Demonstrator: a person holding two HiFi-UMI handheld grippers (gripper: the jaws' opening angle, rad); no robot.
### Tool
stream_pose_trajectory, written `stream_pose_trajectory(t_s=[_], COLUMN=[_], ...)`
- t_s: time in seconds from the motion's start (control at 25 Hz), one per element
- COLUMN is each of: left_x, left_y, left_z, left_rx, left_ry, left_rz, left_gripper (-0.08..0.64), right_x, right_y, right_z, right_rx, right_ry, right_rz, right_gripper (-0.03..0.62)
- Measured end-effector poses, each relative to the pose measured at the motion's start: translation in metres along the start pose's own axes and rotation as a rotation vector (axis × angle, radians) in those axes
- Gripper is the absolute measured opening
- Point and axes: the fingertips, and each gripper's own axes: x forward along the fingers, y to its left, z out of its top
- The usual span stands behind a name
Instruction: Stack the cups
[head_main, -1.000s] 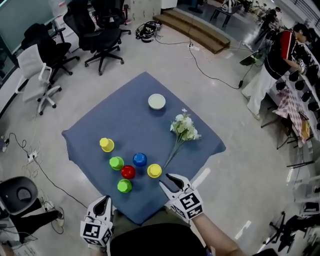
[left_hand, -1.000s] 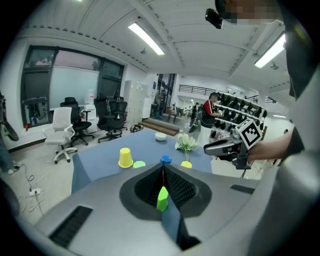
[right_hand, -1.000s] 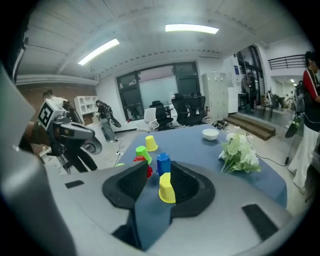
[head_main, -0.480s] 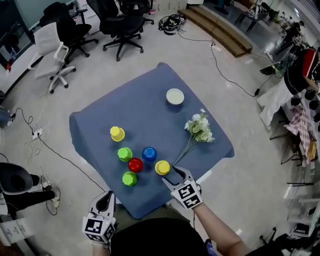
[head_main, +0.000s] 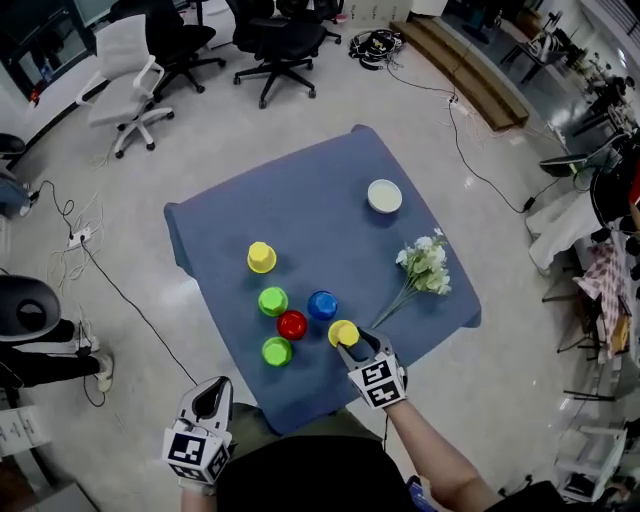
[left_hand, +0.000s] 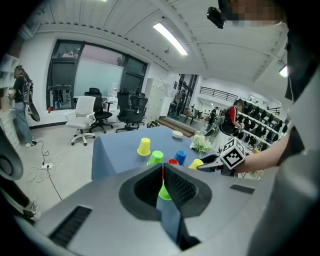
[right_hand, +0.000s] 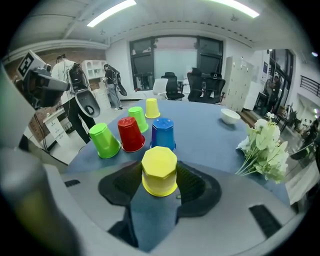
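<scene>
Right hand-held gripper (head_main: 352, 347): reaching in from the lower right on a bare forearm (head_main: 430, 462), tilted down and forward, marker cube up. Its tips sit at the near edge of the cup cluster. Jaws stand apart with the near yellow cup (head_main: 343, 331) between them. They have just been closing in on it, but the grip is still released. The right pad is at the cup's side, and a sliver of cloth shows by the left pad. The cup stands upside down on the desk (head_main: 300, 205), which is covered in a blue cloth.

Left hand-held gripper (head_main: 212, 388): held low and close to the body, off the near left edge of the cloth, pointing toward the cups. Jaws clenched together, nothing between them. Its own view shows only a green cup beyond the closed tips.

Other cups, all inverted and standing singly:
- blue cup (head_main: 322, 304), just beyond the near yellow one
- red cup (head_main: 292, 324), just beside the blue cup on its left
- green cup (head_main: 277, 351), nearest the desk edge
- second green cup (head_main: 272, 300), behind the red cup
- far yellow cup (head_main: 261, 257), apart toward the middle of the cloth

A white bowl (head_main: 384, 195) sits at the far right. A spray of white flowers (head_main: 425, 265) lies with its stems pointing at the near yellow cup.
</scene>
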Motion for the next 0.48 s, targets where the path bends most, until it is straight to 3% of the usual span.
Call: stream_pose_trajectory(t_s=[0.48], left_x=[-0.025], left_y=[0.018], left_z=[-0.014], left_rx=[-0.006], left_ry=[-0.006], left_rz=[0.027], left_gripper=[0.011], right_x=[0.015], right_y=[0.060], right_z=[0.018], right_rx=[-0.085], right_ry=[0.008], right_rz=[0.092], right_gripper=[0.222])
